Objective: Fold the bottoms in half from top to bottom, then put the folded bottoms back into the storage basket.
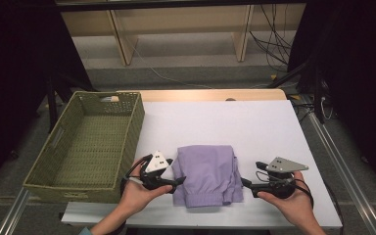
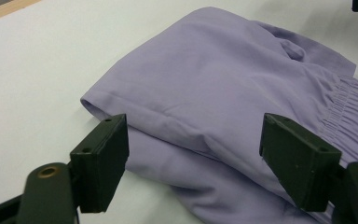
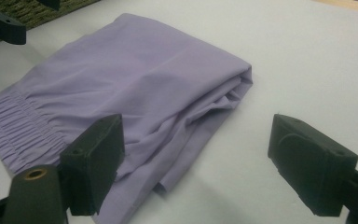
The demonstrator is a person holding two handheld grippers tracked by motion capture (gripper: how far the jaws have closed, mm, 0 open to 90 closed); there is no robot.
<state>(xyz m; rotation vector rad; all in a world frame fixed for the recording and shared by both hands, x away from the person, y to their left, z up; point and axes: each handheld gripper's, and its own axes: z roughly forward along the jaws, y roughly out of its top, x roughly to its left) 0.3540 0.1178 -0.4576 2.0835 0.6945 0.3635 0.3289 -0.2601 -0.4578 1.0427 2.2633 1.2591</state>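
A folded lilac garment point(image 1: 206, 174) with an elastic waistband lies on the white table point(image 1: 235, 122) near its front edge. My left gripper point(image 1: 178, 182) is at the garment's left edge. Its jaws stand open in the left gripper view, and the folded edge of the garment point(image 2: 214, 84) lies between them untouched by the pads point(image 2: 100, 163). My right gripper point(image 1: 245, 182) is at the garment's right edge, also open. In the right gripper view point(image 3: 196, 140), the left jaw hangs over the cloth point(image 3: 135, 79) and the right jaw over bare table.
A green woven basket point(image 1: 132, 122) stands empty on the table's left side, close to the left hand. Behind the garment the white table surface stretches to a wooden strip point(image 1: 210, 94) at the back. Cables lie on the floor beyond.
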